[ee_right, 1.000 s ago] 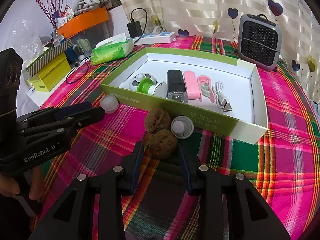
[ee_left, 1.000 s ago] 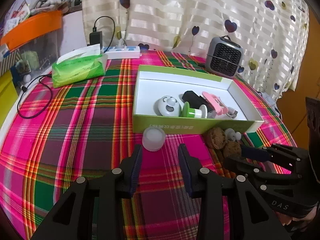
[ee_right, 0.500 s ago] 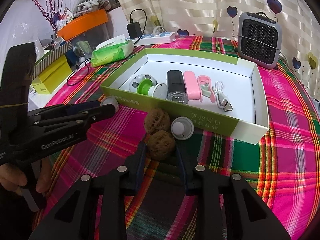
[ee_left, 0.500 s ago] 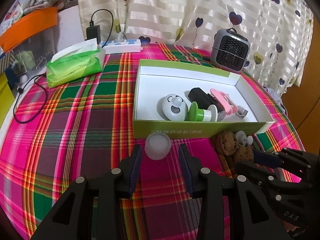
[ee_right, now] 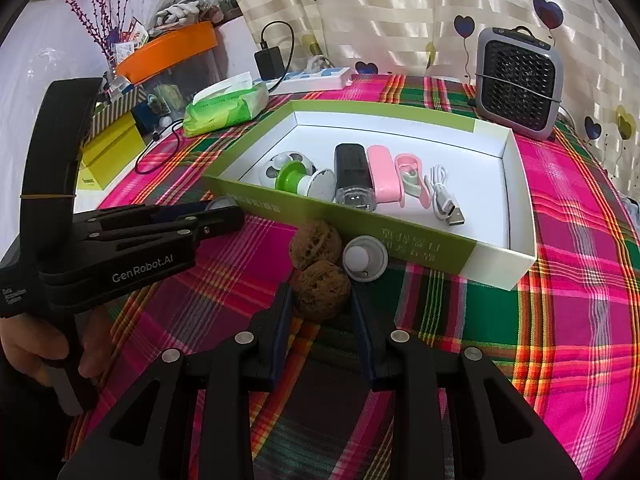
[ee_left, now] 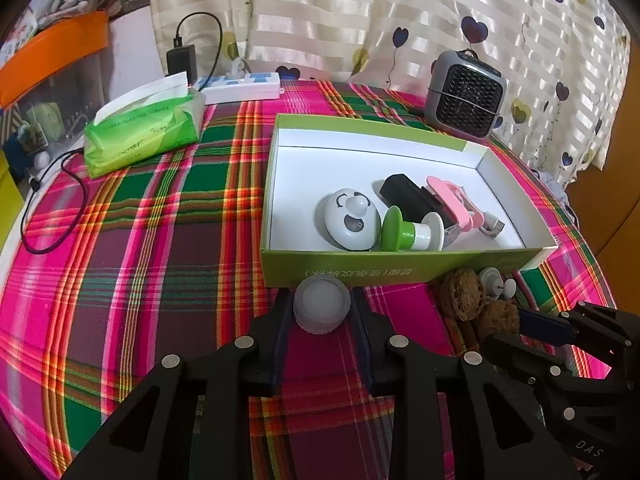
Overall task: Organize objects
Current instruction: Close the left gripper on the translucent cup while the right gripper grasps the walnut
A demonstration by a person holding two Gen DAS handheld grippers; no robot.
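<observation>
A green-rimmed white box (ee_left: 400,270) (ee_right: 404,240) holds a round white face toy, a green-and-white spool, a black device, pink items and a USB cable. My left gripper (ee_left: 322,312) is open, its fingers on either side of a frosted white cap (ee_left: 322,307) on the cloth before the box. My right gripper (ee_right: 322,300) is open, its fingers flanking the nearer walnut (ee_right: 322,290); a second walnut (ee_right: 315,243) and a small white cup (ee_right: 365,259) lie just beyond. Both walnuts also show in the left wrist view (ee_left: 464,292).
A plaid cloth (ee_left: 140,260) covers the round table. A green tissue pack (ee_left: 142,136), a white power strip (ee_left: 244,86) and a grey mini fan (ee_left: 464,94) stand behind the box. A yellow box (ee_right: 108,156) and an orange tub (ee_right: 168,50) sit off the table's left.
Both grippers moved forward. The cap now lies between my left fingers and the nearer walnut lies deeper between my right fingers. Nothing was lifted.
</observation>
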